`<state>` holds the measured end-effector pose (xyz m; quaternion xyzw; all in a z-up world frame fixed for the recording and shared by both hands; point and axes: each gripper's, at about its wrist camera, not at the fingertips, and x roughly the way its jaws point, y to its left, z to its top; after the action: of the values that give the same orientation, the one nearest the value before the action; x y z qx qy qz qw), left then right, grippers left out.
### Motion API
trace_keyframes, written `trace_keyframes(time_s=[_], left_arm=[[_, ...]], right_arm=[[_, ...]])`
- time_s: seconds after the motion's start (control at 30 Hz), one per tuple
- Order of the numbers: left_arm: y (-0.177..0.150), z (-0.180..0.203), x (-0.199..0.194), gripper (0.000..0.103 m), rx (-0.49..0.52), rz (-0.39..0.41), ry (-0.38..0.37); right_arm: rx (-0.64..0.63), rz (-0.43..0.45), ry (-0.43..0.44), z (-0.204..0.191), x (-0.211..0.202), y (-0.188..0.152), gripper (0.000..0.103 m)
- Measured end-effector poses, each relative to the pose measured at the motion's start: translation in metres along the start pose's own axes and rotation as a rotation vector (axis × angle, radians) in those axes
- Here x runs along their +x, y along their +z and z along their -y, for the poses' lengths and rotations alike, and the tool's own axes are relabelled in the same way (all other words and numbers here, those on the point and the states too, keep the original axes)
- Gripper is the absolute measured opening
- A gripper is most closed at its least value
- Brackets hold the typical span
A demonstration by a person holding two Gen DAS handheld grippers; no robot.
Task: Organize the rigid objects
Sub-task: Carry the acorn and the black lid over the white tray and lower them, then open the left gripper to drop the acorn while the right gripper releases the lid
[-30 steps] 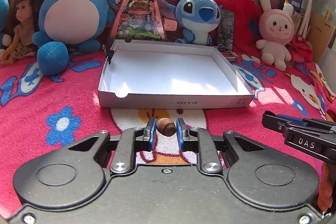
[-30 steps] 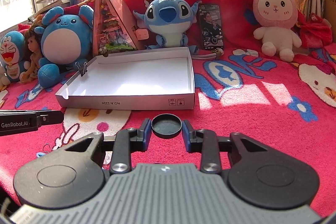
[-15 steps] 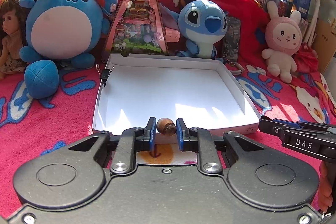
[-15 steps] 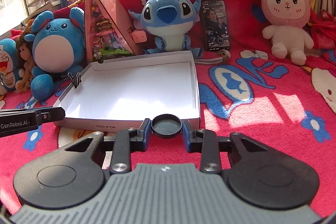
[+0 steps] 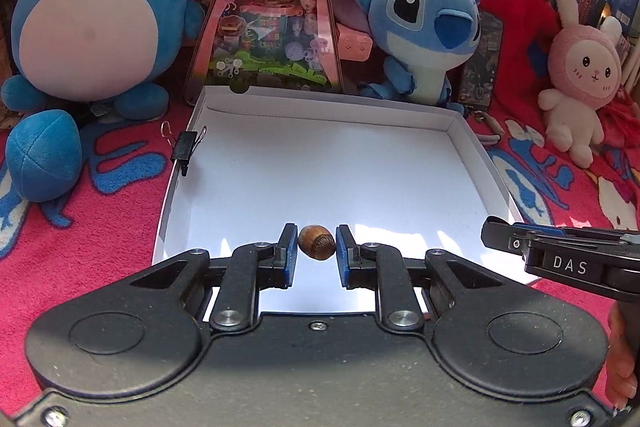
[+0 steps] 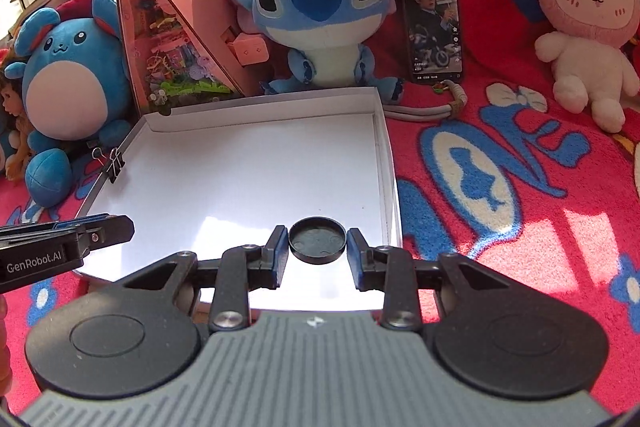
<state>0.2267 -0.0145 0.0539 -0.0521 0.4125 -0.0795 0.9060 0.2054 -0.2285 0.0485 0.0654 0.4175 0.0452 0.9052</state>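
A shallow white cardboard box (image 5: 476,143) lies open on the red blanket; it also shows in the right wrist view (image 6: 384,147). My left gripper (image 5: 317,247) is shut on a small brown acorn-like nut (image 5: 317,247) and holds it over the box's near edge. My right gripper (image 6: 317,241) is shut on a round black cap (image 6: 317,241) and holds it over the box's near right part. The right gripper's tip shows at the right in the left wrist view (image 5: 552,259). The left gripper's tip shows at the left in the right wrist view (image 6: 72,239).
A black binder clip (image 5: 185,147) grips the box's left wall. Behind the box stand a blue round plush (image 5: 96,23), a pink triangular toy case (image 5: 276,23), a Stitch plush (image 5: 424,27), a phone (image 6: 434,23) and a pink bunny plush (image 6: 588,15).
Both grippers have moved forward from in front of the box to over its near edge, still holding the nut and the cap.
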Motion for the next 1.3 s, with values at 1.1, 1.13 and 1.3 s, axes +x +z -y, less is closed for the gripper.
trace_keyframes(time_s=[1.1, 1.13, 1.3], left_arm=[[0.007, 0.005, 0.047, 0.02, 0.051, -0.039, 0.104], [0.007, 0.005, 0.047, 0.02, 0.051, -0.036, 0.104], [0.006, 0.006, 0.046, 0.02, 0.056, -0.025, 0.109]], right_arm=[[-0.037, -0.065, -0.069, -0.017, 0.057, 0.013, 0.037], [-0.042, -0.063, -0.07, -0.018, 0.057, 0.013, 0.037], [-0.044, -0.056, -0.067, -0.018, 0.056, 0.012, 0.04]])
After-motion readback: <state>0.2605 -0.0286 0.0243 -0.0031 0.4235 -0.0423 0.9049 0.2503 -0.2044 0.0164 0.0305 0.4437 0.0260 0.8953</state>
